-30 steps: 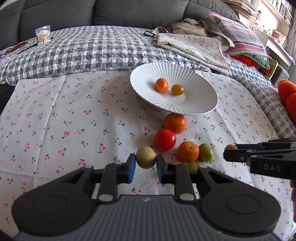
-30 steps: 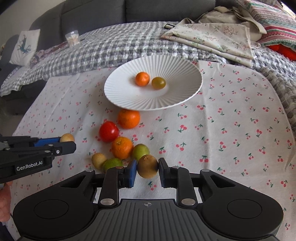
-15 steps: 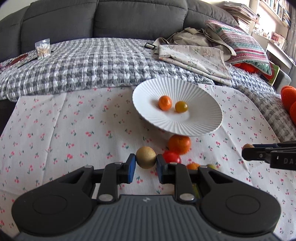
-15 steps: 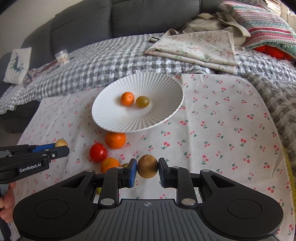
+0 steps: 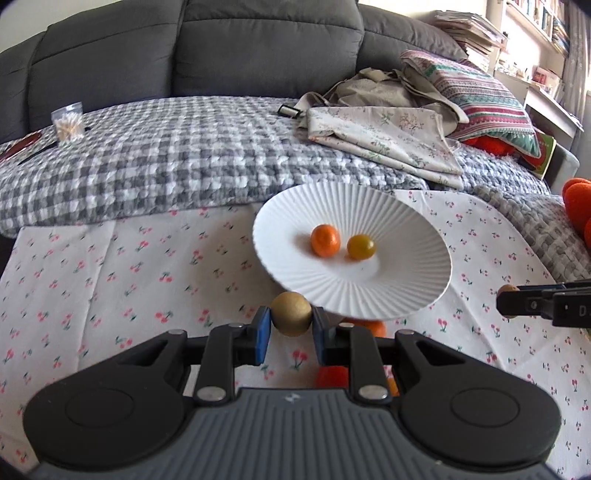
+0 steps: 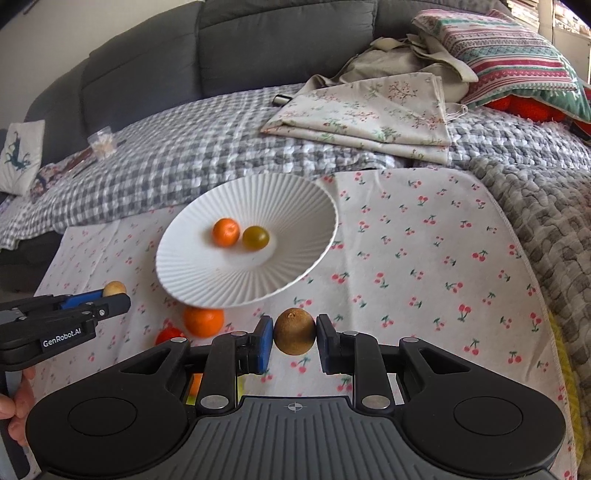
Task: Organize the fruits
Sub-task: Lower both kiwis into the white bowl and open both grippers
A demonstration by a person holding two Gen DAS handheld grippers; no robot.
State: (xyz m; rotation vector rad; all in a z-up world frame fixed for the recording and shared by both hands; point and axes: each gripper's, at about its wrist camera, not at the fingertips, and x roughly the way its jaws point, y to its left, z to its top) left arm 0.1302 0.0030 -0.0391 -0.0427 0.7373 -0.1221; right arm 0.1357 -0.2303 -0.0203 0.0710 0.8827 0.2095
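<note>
The left gripper point(image 5: 290, 329) hides loose fruit below the plate point(image 5: 369, 295).

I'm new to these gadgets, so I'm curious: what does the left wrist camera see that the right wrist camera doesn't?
Only the left wrist view shows bookshelves at the far right. Only the right wrist view shows a white cushion at the far left and the person's hand. Both show the white plate holding a small orange fruit and a yellowish tomato, and each gripper clamping a brownish fruit.
</note>
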